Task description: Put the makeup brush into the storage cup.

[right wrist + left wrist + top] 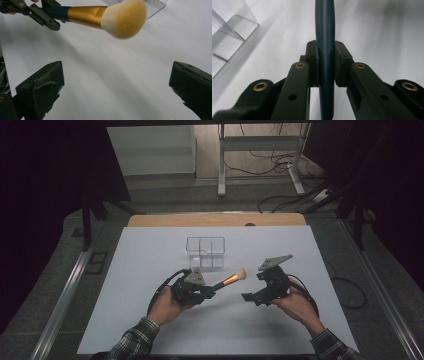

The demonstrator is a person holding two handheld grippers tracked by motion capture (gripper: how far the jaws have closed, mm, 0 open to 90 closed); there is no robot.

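Currently the pick looks done: left gripper [209, 292] is clamped on the makeup brush [231, 280], jaws pressed against both sides of the dark handle [325, 50], and the brush is off the white table [150, 320], no contact with the surface

Brush runs straight out ahead of the left gripper's jaws; grip sits on the dark handle, with the gold ferrule [86, 16] and pale bristle head [123, 18] further out past the jaw tips. A short length of handle also sticks back between the jaws toward the hand

Right gripper [252, 296] is empty, jaws standing wide apart. Bristle head hangs in front of it and a bit above its jaw line, near but not touching; the gap between the two grippers is small

Clear acrylic organizer [205, 251] sits further out on the table beyond both grippers, upright, with divided compartments, all of which look empty as far as I can tell. In the left gripper view its corner [234, 32] is off to the left of the jaws, so the brush isn't lined up over it

My read: grasp and lift done. Left to do is probably either a handover to the right gripper or carrying the brush forward and dropping it into a compartment. Can't tell which from this. Nothing placed yet
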